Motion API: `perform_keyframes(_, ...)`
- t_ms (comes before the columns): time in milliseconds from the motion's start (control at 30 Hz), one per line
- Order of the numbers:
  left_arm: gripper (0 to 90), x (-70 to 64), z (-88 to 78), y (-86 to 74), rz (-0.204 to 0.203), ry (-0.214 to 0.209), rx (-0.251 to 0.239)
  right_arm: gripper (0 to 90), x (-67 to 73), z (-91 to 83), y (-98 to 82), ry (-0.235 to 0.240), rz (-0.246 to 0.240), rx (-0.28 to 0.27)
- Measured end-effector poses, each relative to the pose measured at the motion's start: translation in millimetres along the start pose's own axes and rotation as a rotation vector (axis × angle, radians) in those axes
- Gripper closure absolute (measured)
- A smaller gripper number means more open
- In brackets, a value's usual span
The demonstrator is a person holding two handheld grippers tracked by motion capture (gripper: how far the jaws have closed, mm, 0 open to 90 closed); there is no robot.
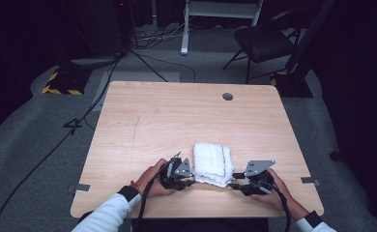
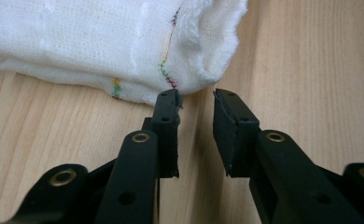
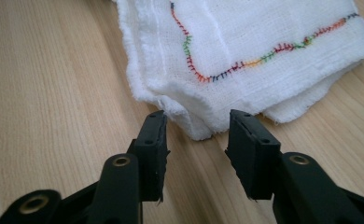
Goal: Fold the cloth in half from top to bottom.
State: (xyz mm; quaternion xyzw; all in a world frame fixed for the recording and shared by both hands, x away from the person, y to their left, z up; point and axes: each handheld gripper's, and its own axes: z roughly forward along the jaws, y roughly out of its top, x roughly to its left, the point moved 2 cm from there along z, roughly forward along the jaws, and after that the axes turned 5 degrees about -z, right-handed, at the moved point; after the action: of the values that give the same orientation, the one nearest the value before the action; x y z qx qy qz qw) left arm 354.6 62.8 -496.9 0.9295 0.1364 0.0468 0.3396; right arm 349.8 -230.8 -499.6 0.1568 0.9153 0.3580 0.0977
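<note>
A folded white cloth [image 1: 213,162] with a multicoloured stitched seam lies on the wooden table [image 1: 177,116] near its front edge. My left gripper [image 1: 192,180] is at the cloth's near left corner. In the left gripper view its jaws stand open [image 2: 196,100], with bare wood between them and the cloth [image 2: 101,42] just beyond the left fingertip. My right gripper [image 1: 232,185] is at the near right corner. In the right gripper view it is open [image 3: 196,119], and a corner of the cloth [image 3: 245,42] pokes into the gap without either pad pressing on it.
A round cable hole [image 1: 227,96] sits near the table's far edge. Tape marks [image 1: 81,187] are on the front left and front right [image 1: 308,180] of the table. Behind the table a folding chair [image 1: 264,41] and cables [image 1: 94,101] stand on the grey floor.
</note>
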Motion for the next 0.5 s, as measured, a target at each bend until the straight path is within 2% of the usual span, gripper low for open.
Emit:
perform_keyframes(100, 60.0, -1.1, -6.1, -0.5, -0.01, 0.023, -0.023, 53.0, -0.9, -1.4, 1.3, -0.006, 0.006, -0.008)
perform_keyframes(267, 40.9, 2.9, -9.8, 0.5, -0.072, 0.073, -0.051, 47.8, -1.2, -3.0, 4.2, -0.022, 0.005, -0.014)
perform_keyframes(333, 33.9, 3.2, -9.0, 1.4, -0.082, 0.095, -0.043, 45.7, -2.7, -3.4, 5.6, -0.031, 0.004, -0.02)
perform_keyframes(400, 29.8, 3.8, -8.3, 3.0, -0.087, 0.11, -0.046, 42.0, -4.6, -2.4, 7.8, -0.041, 0.01, -0.017)
perform_keyframes(500, 25.3, 4.4, -7.7, 6.5, -0.1, 0.12, -0.049, 39.6, -5.6, -1.0, 11.2, -0.054, -0.011, -0.01)
